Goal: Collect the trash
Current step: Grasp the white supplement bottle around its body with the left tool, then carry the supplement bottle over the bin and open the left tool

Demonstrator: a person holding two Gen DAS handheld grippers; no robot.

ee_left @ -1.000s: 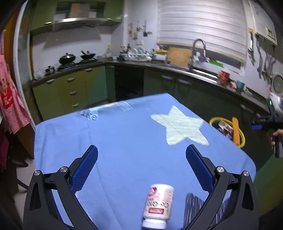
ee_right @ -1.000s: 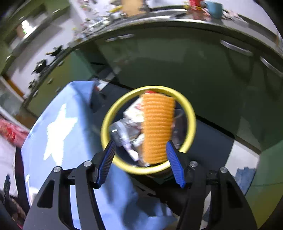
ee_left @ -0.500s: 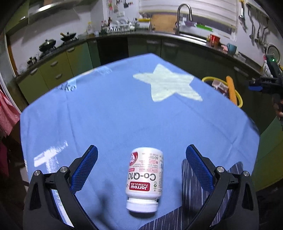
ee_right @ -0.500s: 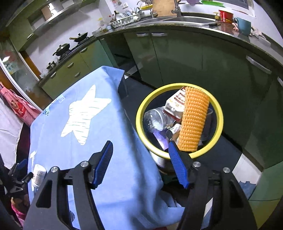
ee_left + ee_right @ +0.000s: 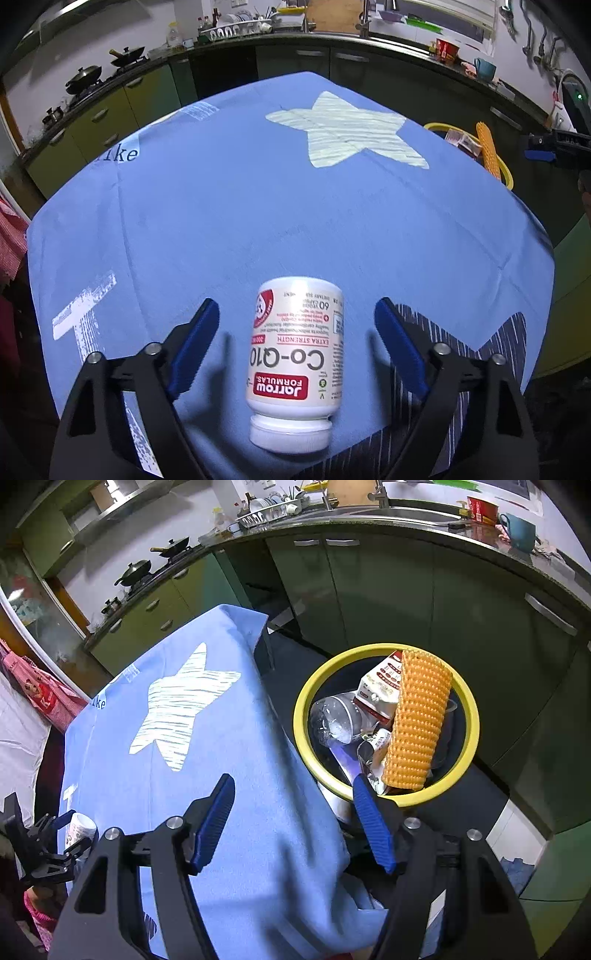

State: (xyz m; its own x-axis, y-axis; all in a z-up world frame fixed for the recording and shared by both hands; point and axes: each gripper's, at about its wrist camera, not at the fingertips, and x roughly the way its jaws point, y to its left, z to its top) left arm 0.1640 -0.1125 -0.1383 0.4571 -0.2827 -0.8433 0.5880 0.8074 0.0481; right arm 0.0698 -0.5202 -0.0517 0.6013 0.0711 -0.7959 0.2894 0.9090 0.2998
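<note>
- Here, the white supplement bottle [image 5: 295, 363] lies on its side on the blue tablecloth [image 5: 229, 206], its white cap [image 5: 290, 435] pointing toward the camera and its base pointing away across the table.
- The left gripper [image 5: 295, 317] straddles the bottle: the bottle sits in the gap between the two blue pads, roughly centred, with bare cloth visible on each side.
- Its jaws are closing, but the pads [image 5: 194, 347] do not yet touch the bottle's sides; nothing is gripped.
- The pad tips reach about level with the bottle's far end, so most of its body lies within the fingers' span.
- In the right wrist view the same bottle [image 5: 81, 829] shows small at the near left corner of the table, framed by the left gripper [image 5: 75, 830].
- The right gripper [image 5: 291, 790] hangs above the table's edge beside the yellow-rimmed trash bin [image 5: 301, 709], its jaws partly apart and holding nothing.
- Its left pad [image 5: 214, 823] is over the cloth, while the other overlaps the bin's near rim in the picture.
- The bin stands on the dark floor just beside the table and holds an orange knobbly roll [image 5: 419, 723], a crumpled clear plastic bottle [image 5: 332, 720] and a white-and-red carton [image 5: 380, 690].
- A pale star [image 5: 343, 133] is printed on the cloth, well apart from the supplement bottle.
</note>
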